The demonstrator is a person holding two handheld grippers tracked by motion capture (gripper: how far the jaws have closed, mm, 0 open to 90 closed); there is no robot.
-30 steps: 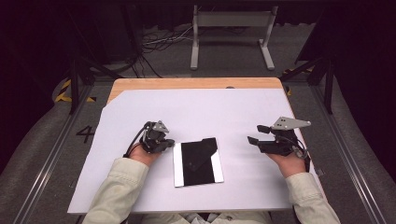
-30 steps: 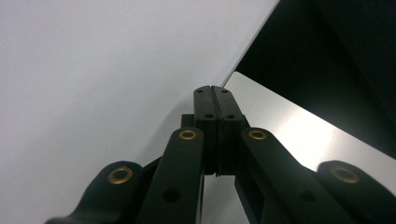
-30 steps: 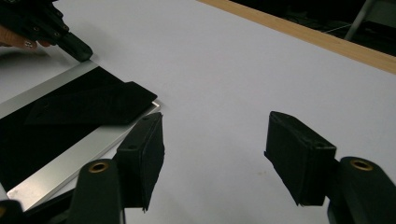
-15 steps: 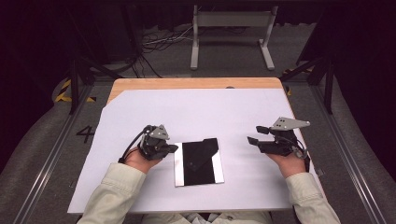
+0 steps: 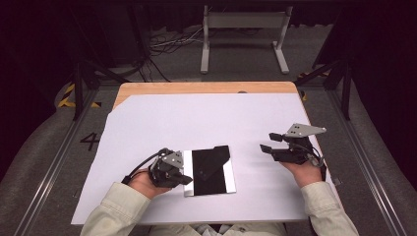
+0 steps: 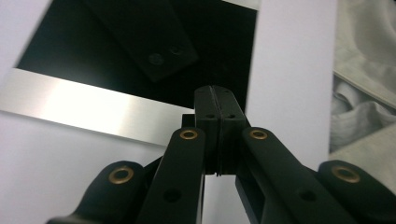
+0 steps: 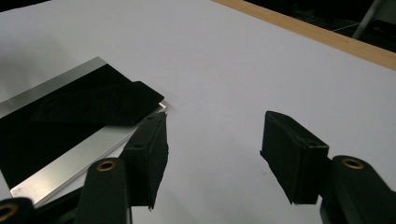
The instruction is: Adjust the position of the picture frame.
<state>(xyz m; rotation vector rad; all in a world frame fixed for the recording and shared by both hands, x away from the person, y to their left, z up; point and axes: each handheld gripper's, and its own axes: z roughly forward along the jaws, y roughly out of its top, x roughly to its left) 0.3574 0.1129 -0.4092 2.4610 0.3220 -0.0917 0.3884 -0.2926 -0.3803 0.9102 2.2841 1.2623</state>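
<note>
A white sheet (image 5: 206,123) covers the wooden table (image 5: 196,88) in a dark room with floor cables (image 5: 167,44). The black-and-silver plate (image 5: 209,172) lies near its front edge; the clenched left gripper (image 5: 183,179) touches it, while the released right gripper (image 5: 268,142) hovers apart.

Lab: metal-framed test table (image 5: 206,88), cables (image 5: 167,42)
</note>
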